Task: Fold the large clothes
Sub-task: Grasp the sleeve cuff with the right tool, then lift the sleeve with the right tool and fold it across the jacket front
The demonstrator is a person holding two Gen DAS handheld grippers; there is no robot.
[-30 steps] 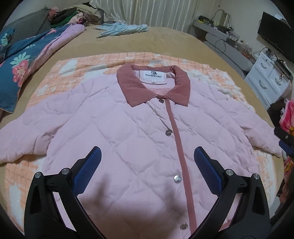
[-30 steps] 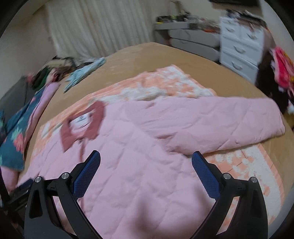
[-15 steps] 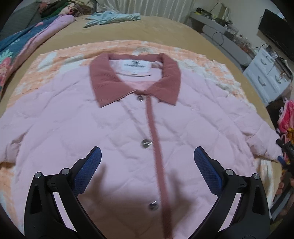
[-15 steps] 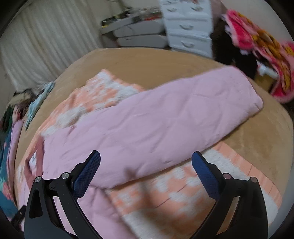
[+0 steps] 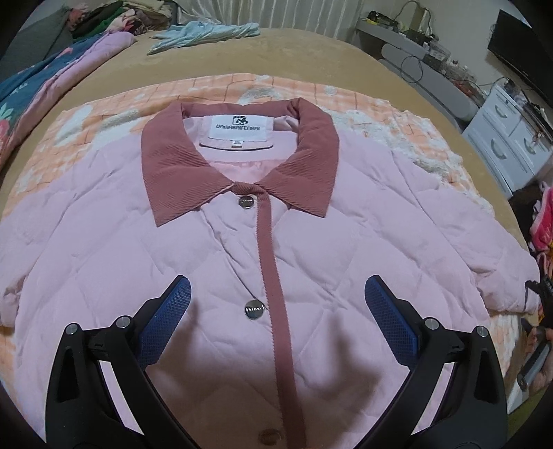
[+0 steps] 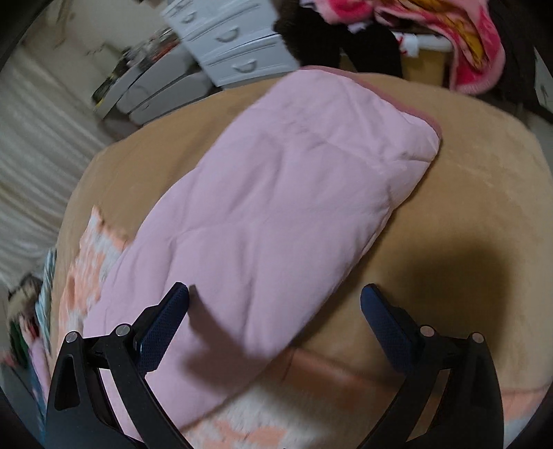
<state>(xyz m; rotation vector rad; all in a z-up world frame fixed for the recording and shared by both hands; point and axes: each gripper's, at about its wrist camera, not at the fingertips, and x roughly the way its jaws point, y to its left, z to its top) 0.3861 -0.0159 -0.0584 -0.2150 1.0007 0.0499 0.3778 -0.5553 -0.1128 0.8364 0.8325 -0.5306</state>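
A pink quilted jacket [image 5: 331, 241] with a dusty-rose collar [image 5: 172, 172] and placket lies buttoned and face up on an orange-and-white blanket [image 5: 242, 86] on the bed. My left gripper [image 5: 278, 307] hovers open over its chest, above the second snap button [image 5: 254, 309], with nothing between the fingers. In the right wrist view the jacket's right sleeve [image 6: 276, 207] stretches out across the tan bedspread, its cuff [image 6: 425, 121] near the bed's edge. My right gripper [image 6: 274, 311] is open just above the sleeve's near part, holding nothing.
A tan bedspread [image 6: 466, 207] covers the bed. A light blue garment [image 5: 207, 31] and a floral quilt [image 5: 41, 86] lie at the far left. White drawers [image 5: 508, 145] and a low shelf stand to the right; a bright pink blanket [image 6: 449, 34] hangs past the bed's edge.
The left gripper has moved forward up the jacket toward the collar. The right gripper has swung right and lower, from the jacket's body to over the outstretched sleeve. Both stayed open.
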